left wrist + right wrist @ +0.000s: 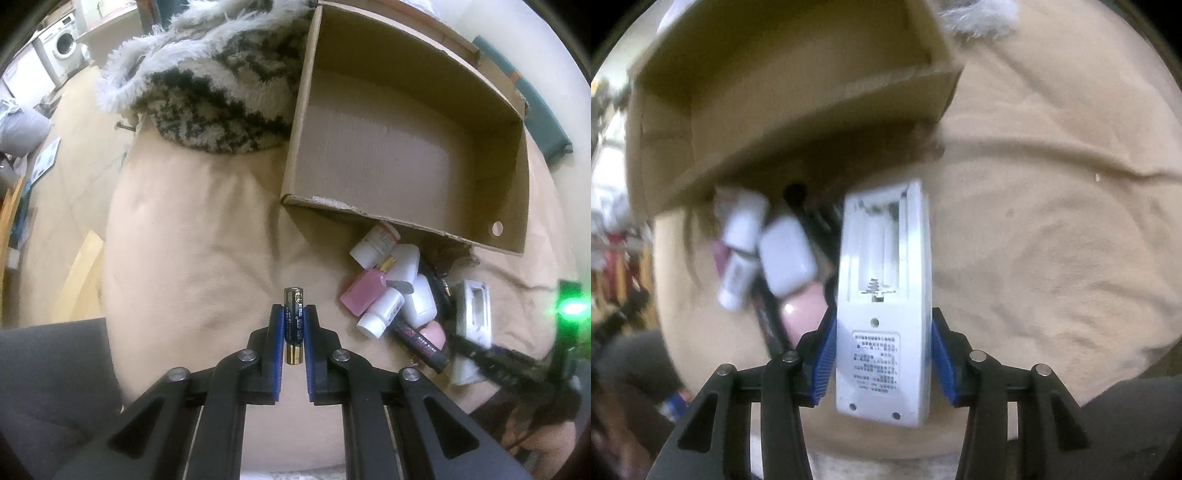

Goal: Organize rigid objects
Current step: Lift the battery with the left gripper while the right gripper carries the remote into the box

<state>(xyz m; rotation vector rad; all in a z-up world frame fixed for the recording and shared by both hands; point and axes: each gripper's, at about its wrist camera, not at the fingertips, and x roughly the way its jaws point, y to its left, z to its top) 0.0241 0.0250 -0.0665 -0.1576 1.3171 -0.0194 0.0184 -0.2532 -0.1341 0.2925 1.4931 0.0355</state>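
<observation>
The left gripper (294, 314) points steeply down, its jaws clenched on a black-and-gold battery (294, 325) held upright over the beige cloth (192, 229), on the near side of the cardboard box (406, 147). The right gripper (882, 354) also points down, its jaws grasping a white remote (882, 314) by its sides, its open battery bay facing the camera. Just beside the box's near wall lies a pile of white bottles (380, 314), pink items and a black marker, partly overlapping. The right view is blurred.
</observation>
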